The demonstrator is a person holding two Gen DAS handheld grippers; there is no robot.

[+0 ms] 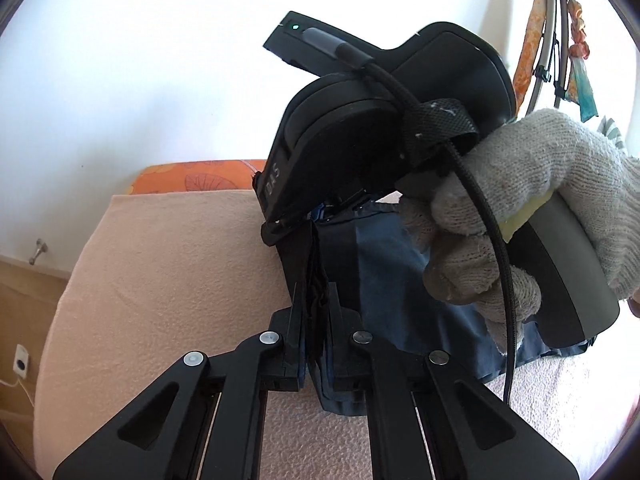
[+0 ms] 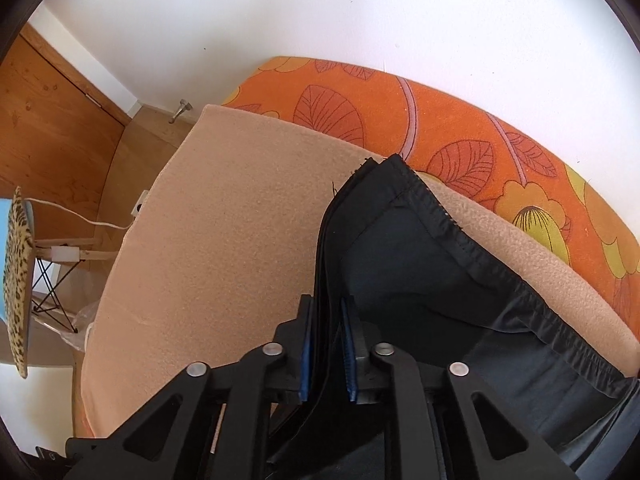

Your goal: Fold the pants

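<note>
The dark navy pants (image 1: 404,300) lie on a peach blanket (image 1: 168,264) over the bed. My left gripper (image 1: 314,304) is shut on a bunched edge of the pants. Just ahead of it, the right gripper unit (image 1: 360,128) is held in a gloved hand (image 1: 532,200). In the right wrist view, my right gripper (image 2: 326,344) is shut on a stacked edge of the pants (image 2: 400,264), and the hem with a stitched seam (image 2: 440,208) runs off to the right over the blanket (image 2: 224,216).
An orange floral bed cover (image 2: 440,120) lies past the blanket against the white wall. A wooden floor (image 2: 52,120), a leopard-print chair (image 2: 18,276) and a white cable with plug (image 2: 138,206) are to the left. Colourful cloths on a rack (image 1: 556,52) hang at the right.
</note>
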